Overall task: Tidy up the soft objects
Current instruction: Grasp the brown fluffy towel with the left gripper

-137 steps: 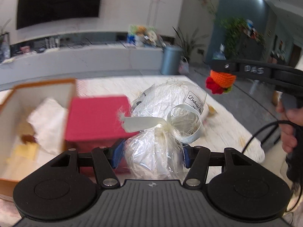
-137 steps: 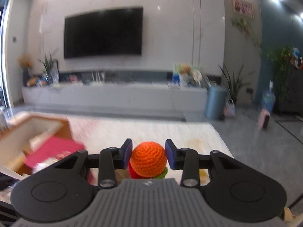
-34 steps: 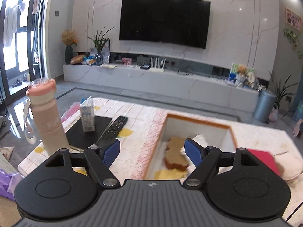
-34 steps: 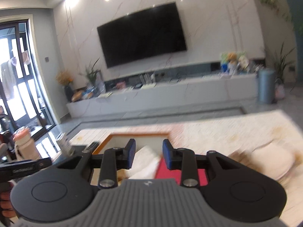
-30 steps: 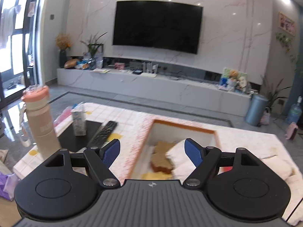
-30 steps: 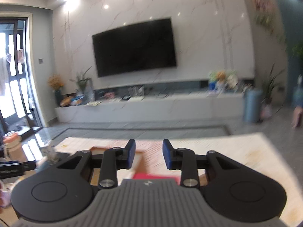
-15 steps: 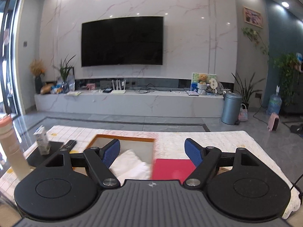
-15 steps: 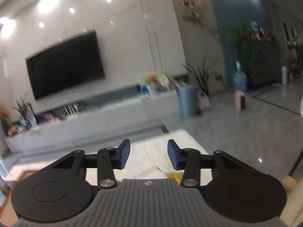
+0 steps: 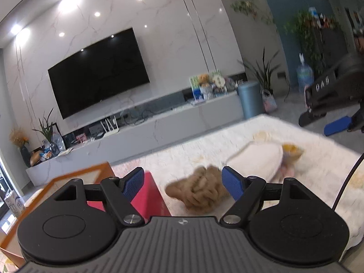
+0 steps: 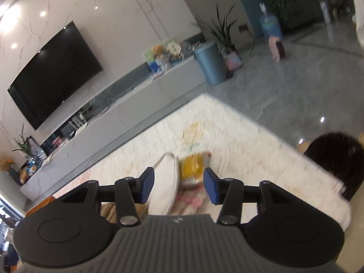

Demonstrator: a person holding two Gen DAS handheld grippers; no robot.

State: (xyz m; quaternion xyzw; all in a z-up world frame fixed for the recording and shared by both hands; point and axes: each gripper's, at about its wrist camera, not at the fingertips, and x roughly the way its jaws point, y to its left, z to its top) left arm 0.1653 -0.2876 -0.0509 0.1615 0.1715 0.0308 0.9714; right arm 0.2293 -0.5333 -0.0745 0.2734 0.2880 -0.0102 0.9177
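The left gripper hangs above the white table with its blue pads spread wide and nothing between them. Just beyond it lies a tan plush toy, blurred, with a red box lid to its left and an orange-rimmed box further left. A white cushion rests to the right of the plush, a yellow soft item at its far end. The right gripper is also parted and empty, held over the cushion and a yellow packet.
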